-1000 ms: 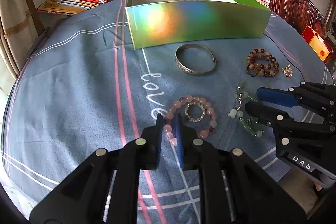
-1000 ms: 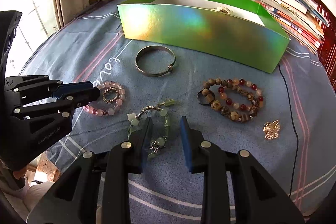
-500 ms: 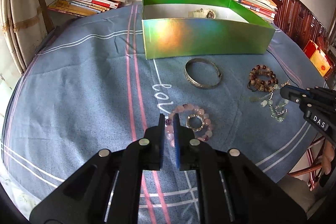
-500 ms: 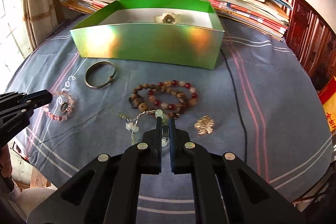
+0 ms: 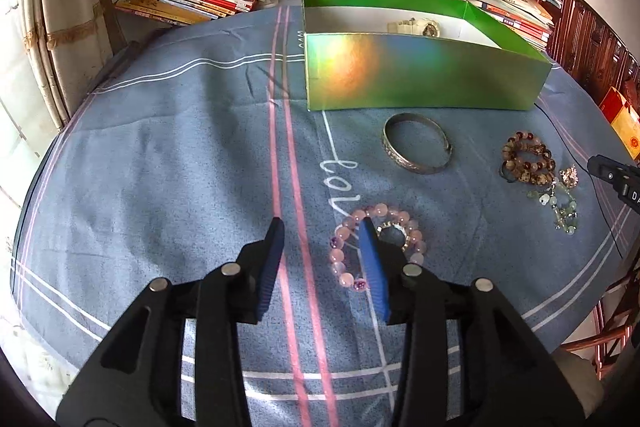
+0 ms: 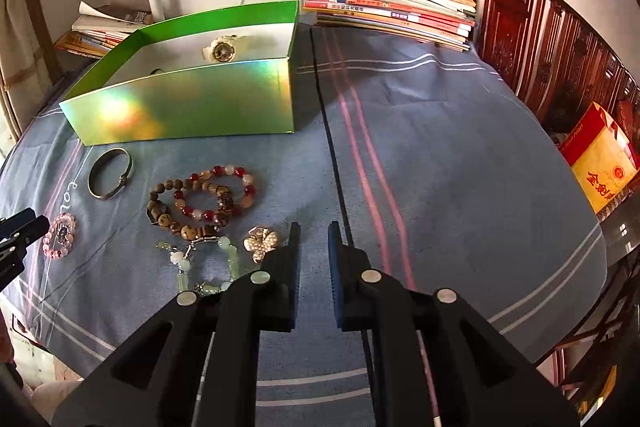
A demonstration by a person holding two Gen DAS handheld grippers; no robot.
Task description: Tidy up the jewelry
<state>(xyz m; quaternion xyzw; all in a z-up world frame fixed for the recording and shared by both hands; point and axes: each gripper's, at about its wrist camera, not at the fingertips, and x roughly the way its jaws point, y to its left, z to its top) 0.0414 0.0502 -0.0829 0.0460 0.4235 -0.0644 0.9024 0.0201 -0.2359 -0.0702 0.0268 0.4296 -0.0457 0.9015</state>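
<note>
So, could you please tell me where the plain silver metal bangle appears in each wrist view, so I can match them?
Left wrist view: the plain silver metal bangle lies right of centre, just below the shiny green cardboard box.
Right wrist view: it lies at the left, below the box's near left corner.
Shared landmark: the green box.

Four bracelets (image 6: pixel 202 197), one bangle (image 5: pixel 418 148), one brooch (image 6: pixel 261 242), one box (image 5: pixel 420 75), two claws (image 5: pixel 320 259).

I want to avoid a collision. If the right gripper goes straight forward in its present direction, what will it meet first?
Probably only bare tablecloth: the right gripper is open and points along the black cable, past the green box on its left. The book stack lies farther on; depth is unclear.
</note>
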